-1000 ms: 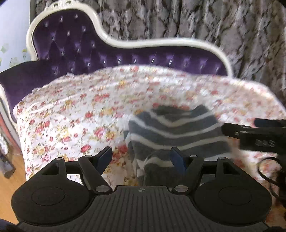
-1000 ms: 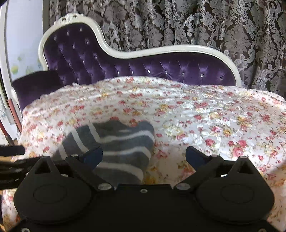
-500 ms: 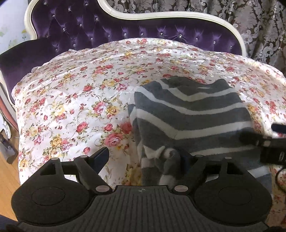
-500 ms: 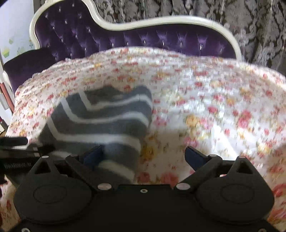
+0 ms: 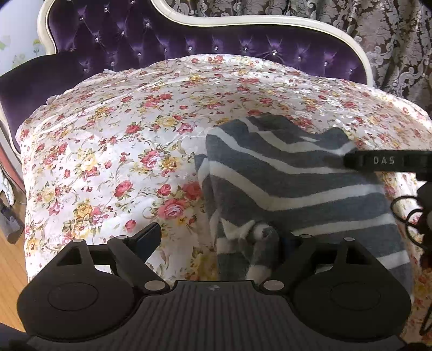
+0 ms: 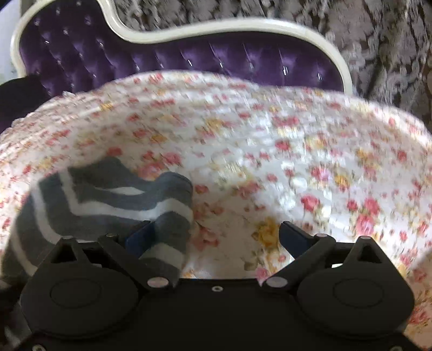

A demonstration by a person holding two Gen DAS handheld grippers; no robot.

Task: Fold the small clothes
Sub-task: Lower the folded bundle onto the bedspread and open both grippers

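Observation:
A small grey garment with white stripes [image 5: 291,183] lies folded on the floral cover [image 5: 113,140] of a chaise. In the left wrist view my left gripper [image 5: 218,240] is open; its left finger is over bare cover and its right finger is hidden behind the garment's bunched near-left corner. My right gripper [image 6: 216,237] is open in its blurred view, its left finger at the garment's [image 6: 113,199] right edge and its right finger over the cover. One right gripper finger [image 5: 386,160] reaches in over the garment's right side.
The purple tufted chaise back with its white frame [image 5: 243,21] rises behind the cover, with patterned curtains [image 5: 391,40] beyond. Wooden floor [image 5: 10,259] shows at the lower left. Black cables [image 5: 413,216] hang at the right edge.
Both grippers have moved forward and down toward the garment, which now fills more of each view. The right gripper is still moving, as its blur shows. Both stay open.

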